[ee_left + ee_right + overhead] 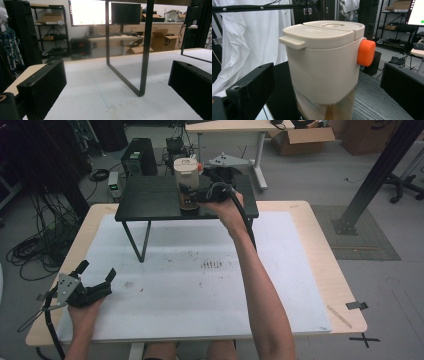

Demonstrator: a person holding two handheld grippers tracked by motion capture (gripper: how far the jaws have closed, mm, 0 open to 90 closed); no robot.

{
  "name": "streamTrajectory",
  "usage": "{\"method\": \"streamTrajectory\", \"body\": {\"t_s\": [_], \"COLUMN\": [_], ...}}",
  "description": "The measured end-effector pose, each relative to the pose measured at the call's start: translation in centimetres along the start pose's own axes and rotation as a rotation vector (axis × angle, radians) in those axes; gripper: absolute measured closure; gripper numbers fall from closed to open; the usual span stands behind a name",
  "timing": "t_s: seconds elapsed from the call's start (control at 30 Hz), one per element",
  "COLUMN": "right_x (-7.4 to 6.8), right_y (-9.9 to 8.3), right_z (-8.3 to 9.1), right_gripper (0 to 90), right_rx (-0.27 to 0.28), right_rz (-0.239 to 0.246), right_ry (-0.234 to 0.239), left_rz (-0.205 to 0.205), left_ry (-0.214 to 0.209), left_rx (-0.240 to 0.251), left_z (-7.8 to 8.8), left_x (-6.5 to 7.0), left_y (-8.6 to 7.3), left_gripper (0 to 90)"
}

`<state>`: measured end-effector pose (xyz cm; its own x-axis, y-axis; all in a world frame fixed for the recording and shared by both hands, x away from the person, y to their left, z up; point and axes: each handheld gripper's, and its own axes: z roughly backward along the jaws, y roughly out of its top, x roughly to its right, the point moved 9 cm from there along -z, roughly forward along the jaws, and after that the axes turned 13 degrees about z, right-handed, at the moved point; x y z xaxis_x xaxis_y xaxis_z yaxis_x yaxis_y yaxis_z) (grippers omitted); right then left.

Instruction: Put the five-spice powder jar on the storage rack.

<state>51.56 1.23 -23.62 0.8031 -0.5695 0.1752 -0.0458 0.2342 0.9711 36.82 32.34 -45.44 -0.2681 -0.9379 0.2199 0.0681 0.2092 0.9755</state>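
Observation:
A beige lidded container (187,180) with an orange knob (200,167) stands on a low black stand (150,200) at the far side of the white mat (200,285). My right gripper (192,196) reaches it from the right. In the right gripper view the container (324,67) sits between the jaws of that gripper (327,76), with a gap on each side, so it is open; its knob (366,53) points right. My left gripper (97,271) rests open and holding nothing near the mat's front left corner. In its own view the left gripper (117,83) faces the stand's leg (143,62).
The mat lies on a wooden table (325,270). Dark specks (211,265) mark the mat's middle. On the floor beyond are a black computer tower (137,157), cables (35,250), a desk (235,127) and cardboard boxes (300,140). A black post (375,175) slants at right.

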Motion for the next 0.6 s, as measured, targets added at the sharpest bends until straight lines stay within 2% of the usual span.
{"method": "streamTrajectory", "body": {"t_s": [0.37,0.6], "right_x": [0.0,-0.2], "right_y": [-0.4,-2.0], "right_z": [3.6,5.8], "right_gripper": [0.0,0.3], "right_rx": [0.008,0.005], "right_rz": [0.028,0.035], "right_ry": [-0.035,-0.068], "left_rz": [0.0,-0.001], "left_ry": [0.0,0.0], "left_rx": [0.0,0.0], "left_z": [0.0,0.0], "left_x": [0.0,0.0], "left_y": [0.0,0.0], "left_gripper": [2.0,2.0]}}
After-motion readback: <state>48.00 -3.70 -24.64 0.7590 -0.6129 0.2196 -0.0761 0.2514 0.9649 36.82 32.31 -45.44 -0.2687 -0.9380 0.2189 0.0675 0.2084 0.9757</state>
